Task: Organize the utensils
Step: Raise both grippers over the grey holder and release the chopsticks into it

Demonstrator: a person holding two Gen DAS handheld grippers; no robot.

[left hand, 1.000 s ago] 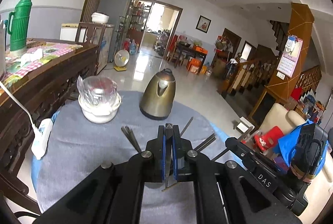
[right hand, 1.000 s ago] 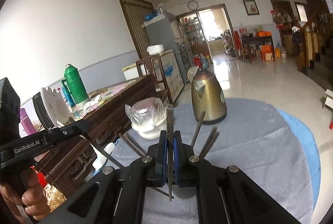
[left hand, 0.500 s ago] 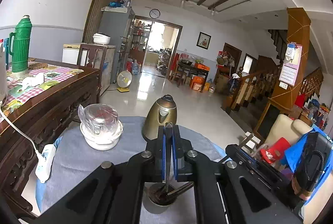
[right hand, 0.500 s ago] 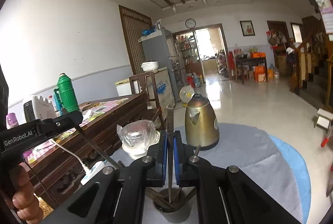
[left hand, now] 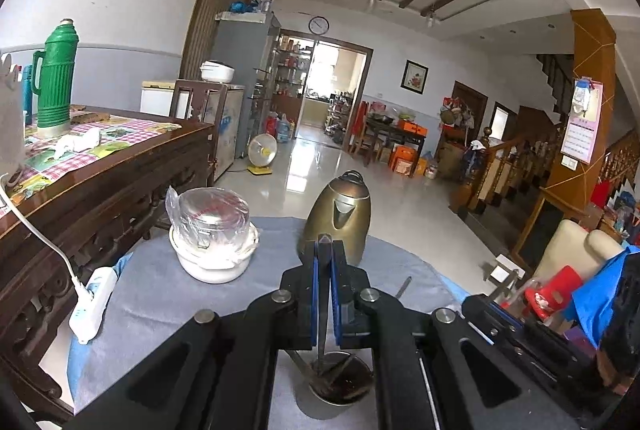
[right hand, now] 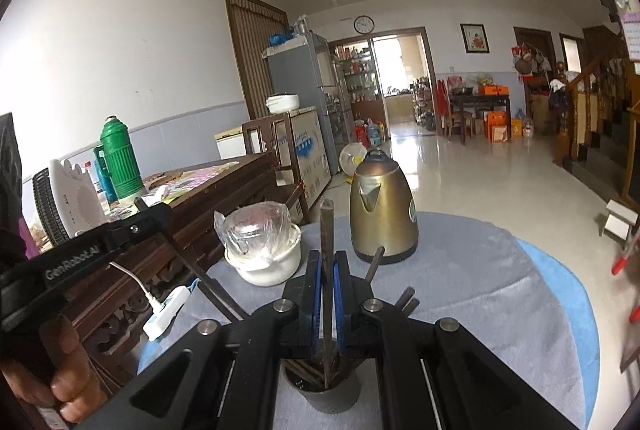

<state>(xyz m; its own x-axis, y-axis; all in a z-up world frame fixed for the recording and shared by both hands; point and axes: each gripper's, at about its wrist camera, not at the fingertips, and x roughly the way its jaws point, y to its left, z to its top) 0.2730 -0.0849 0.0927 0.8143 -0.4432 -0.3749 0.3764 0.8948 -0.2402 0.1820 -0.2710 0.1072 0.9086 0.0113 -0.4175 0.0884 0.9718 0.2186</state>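
Chopsticks [right hand: 326, 270] clenched in both grippers over metal cup [right hand: 326, 396]; grey cloth [right hand: 460, 294] on round table; tiled room.

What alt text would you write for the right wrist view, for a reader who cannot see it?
The right tool is shut on a thin dark chopstick whose lower end is in a dark metal cup with other chopsticks, on a grey-clothed round table. Behind stand a brass-coloured kettle and a plastic-wrapped white bowl.
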